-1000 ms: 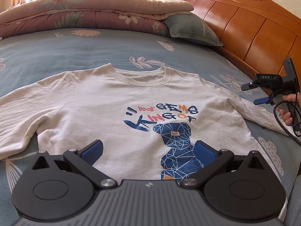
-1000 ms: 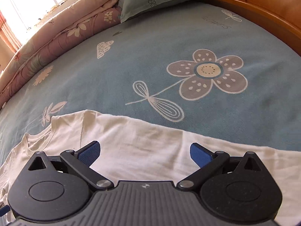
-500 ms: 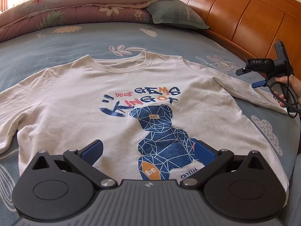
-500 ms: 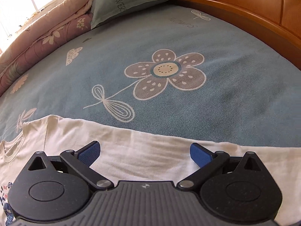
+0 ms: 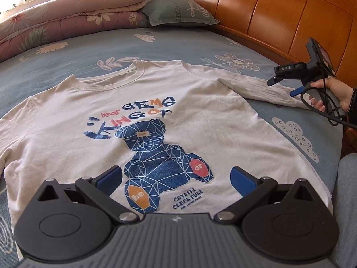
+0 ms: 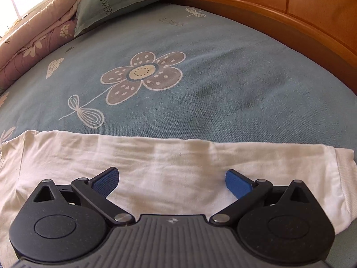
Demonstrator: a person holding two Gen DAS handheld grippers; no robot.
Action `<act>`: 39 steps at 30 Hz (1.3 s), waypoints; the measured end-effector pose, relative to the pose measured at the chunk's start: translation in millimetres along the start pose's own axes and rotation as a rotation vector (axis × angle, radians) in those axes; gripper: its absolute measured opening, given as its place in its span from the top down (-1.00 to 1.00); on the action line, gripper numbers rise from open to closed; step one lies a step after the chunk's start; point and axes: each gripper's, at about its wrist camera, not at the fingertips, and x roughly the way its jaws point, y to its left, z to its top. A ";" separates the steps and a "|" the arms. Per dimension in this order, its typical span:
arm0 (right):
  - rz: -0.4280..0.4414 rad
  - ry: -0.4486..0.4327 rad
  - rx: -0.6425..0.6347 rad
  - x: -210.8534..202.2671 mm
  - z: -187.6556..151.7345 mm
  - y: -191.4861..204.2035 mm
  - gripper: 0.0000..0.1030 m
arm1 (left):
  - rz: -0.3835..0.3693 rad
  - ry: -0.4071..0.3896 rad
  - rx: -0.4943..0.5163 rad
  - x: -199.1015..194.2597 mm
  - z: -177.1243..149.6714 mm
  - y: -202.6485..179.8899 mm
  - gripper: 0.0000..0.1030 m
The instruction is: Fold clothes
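Observation:
A white long-sleeved shirt [image 5: 200,120] with a blue bear print lies flat, front up, on the bed. My left gripper [image 5: 176,182] hovers open over its lower hem, nothing between the blue pads. The shirt's right sleeve [image 6: 169,167] stretches across the right wrist view, cuff at the right. Above the sleeve's middle my right gripper [image 6: 171,182] stands open and holds nothing. In the left wrist view the right gripper [image 5: 287,82] shows at the far right, held by a hand [image 5: 334,91] over that sleeve's end.
The bed has a blue flowered sheet [image 6: 200,78]. A folded pink quilt [image 5: 67,22] and a green pillow [image 5: 176,11] lie at the back. A wooden headboard [image 5: 279,15] runs along the right side. A cable [image 5: 323,111] hangs from the right gripper.
My left gripper has pulled back toward the hem and turned right, so more of the bear print shows. My right gripper has slid along the sleeve toward the cuff, which now shows.

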 end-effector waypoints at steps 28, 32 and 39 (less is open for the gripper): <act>0.009 -0.057 0.148 -54.4 -3.1 -116.5 -1.00 | -0.187 0.062 0.250 5.3 -22.3 -60.1 -0.99; 0.024 -0.028 0.151 -54.2 -14.4 -129.1 -1.00 | -0.186 0.067 0.249 6.8 -22.5 -59.6 -0.99; 0.022 -0.049 0.102 -57.6 -14.1 -104.4 -1.00 | -0.173 0.070 0.252 6.1 -22.5 -59.4 -0.99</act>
